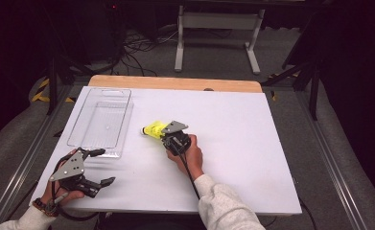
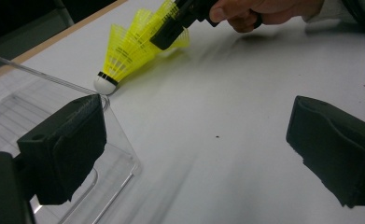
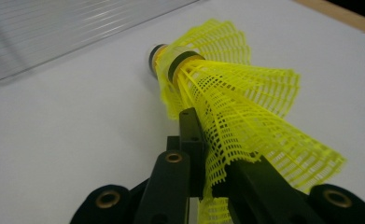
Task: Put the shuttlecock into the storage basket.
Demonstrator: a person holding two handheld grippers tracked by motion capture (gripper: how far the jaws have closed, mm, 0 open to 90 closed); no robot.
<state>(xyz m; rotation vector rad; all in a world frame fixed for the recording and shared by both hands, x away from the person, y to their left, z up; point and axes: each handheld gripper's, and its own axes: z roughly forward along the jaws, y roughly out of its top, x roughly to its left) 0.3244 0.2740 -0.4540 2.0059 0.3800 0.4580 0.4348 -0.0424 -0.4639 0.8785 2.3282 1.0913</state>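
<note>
Right gripper [image 3: 208, 182] pinched shuttlecock [image 1: 153, 129] skirt edge between its jaws; left gripper [image 1: 87, 168] spread, idle beside clear tray [image 1: 82, 115]. Risk: thin mesh could slip or crush.

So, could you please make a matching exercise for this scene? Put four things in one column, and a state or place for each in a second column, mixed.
Things
1. left gripper
2. right gripper
3. shuttlecock
4. clear tray

States or places
A. yellow skirt pinched between jaws
B. empty, at the table's left side
C. open, holding nothing
D. shut on the yellow skirt

Pairs: 1-C, 2-D, 3-A, 4-B
</note>
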